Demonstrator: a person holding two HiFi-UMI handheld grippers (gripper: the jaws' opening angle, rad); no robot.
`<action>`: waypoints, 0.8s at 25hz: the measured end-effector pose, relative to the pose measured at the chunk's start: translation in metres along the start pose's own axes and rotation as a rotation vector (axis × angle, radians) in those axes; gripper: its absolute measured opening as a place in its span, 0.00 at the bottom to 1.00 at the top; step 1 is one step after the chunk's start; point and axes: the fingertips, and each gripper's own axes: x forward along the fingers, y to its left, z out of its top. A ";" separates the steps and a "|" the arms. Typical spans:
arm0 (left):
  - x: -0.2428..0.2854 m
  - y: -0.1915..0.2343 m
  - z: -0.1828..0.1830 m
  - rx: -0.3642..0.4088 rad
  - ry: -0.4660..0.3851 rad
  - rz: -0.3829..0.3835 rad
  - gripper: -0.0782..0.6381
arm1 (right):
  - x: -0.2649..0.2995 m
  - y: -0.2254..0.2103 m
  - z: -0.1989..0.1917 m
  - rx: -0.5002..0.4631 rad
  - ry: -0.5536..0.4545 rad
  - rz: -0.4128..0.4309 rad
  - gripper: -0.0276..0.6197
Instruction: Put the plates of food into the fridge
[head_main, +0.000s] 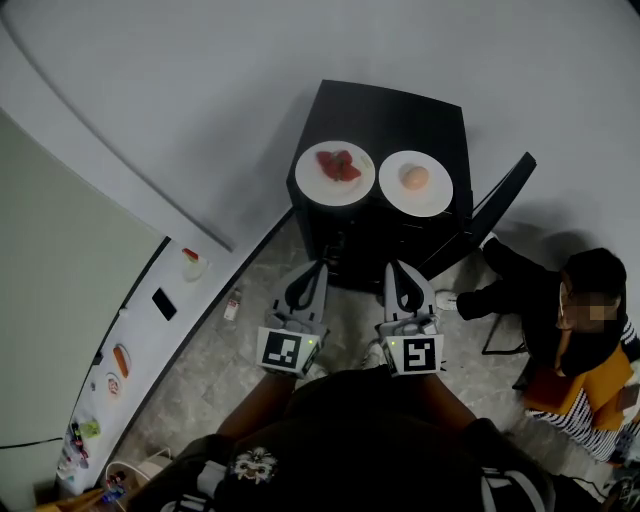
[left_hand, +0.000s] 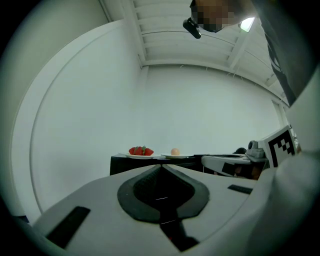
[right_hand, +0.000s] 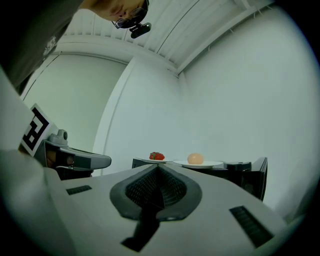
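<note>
Two plates: both sit side by side on top of the black cabinet (head_main: 400, 110), well ahead of me. The strawberry plate (head_main: 308, 188) carries strawberries (head_main: 338, 165); the second plate (head_main: 443, 200), to its right, carries a round pale item (head_main: 415, 177) that I cannot name.
Done so far: nothing that I can see; neither plate is lifted or touched.
Left to do: by my reckoning, everything. I must reach the cabinet, take each plate, carry it across, get a door open and set it inside.
Fridge (head_main: 145, 335): I take the tall white appliance at my left, with magnets (head_main: 120, 360) on its face, for it; no open door shows.
Left gripper (head_main: 318, 270): jaws closed together with nothing between them. I hold it out level in front of my body, pointing at the cabinet and short of it.
Right gripper (head_main: 394, 268): jaws likewise pressed together and empty. It sits beside the left one, parallel, tipped a touch upward, aimed toward the second plate.
Bystander: a seated person (head_main: 585, 330) is low at my right, apart from the cabinet.
</note>
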 end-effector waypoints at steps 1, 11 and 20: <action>0.002 -0.002 0.000 -0.002 0.002 -0.005 0.14 | 0.000 -0.003 -0.001 0.002 0.012 -0.005 0.08; 0.014 -0.008 0.004 -0.003 0.015 -0.017 0.14 | 0.013 -0.035 -0.016 0.290 0.074 -0.038 0.08; 0.017 -0.014 0.003 -0.010 0.009 -0.032 0.14 | 0.027 -0.057 -0.016 0.593 0.057 -0.067 0.23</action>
